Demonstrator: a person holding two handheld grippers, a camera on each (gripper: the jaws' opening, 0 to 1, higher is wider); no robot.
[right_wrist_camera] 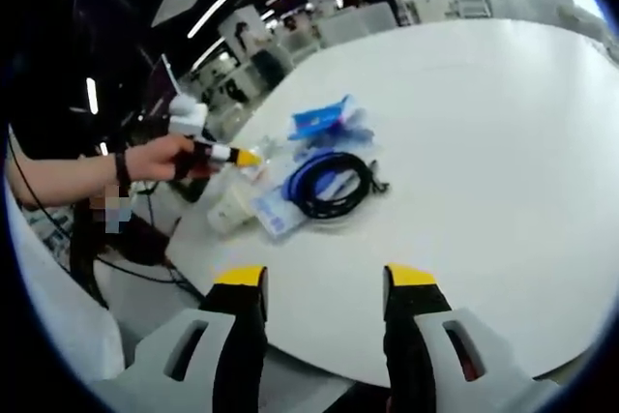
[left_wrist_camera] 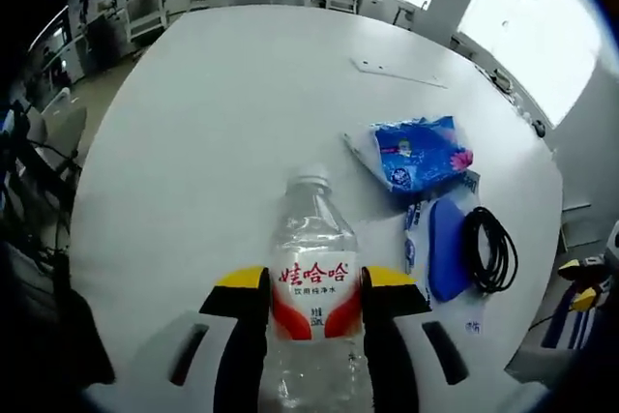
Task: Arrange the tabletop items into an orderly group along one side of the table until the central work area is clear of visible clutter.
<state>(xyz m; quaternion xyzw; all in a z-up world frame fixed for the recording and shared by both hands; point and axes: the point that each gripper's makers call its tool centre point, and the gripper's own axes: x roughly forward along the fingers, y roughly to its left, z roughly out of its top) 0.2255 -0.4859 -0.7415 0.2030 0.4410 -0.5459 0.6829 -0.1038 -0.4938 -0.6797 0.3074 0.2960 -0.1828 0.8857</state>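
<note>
A clear water bottle with a red and white label and a white cap stands between my left gripper's yellow-tipped jaws, which are shut on it above the near part of the white table. In the right gripper view a hand holds that left gripper at the table's left edge, with the bottle beneath it. My right gripper is open over the table's near edge, with nothing between its jaws.
A blue tissue pack lies right of the bottle. Nearer lie a blue flat pouch and a coiled black cable. The same pack and cable lie grouped near the left edge. A flat white sheet lies far off.
</note>
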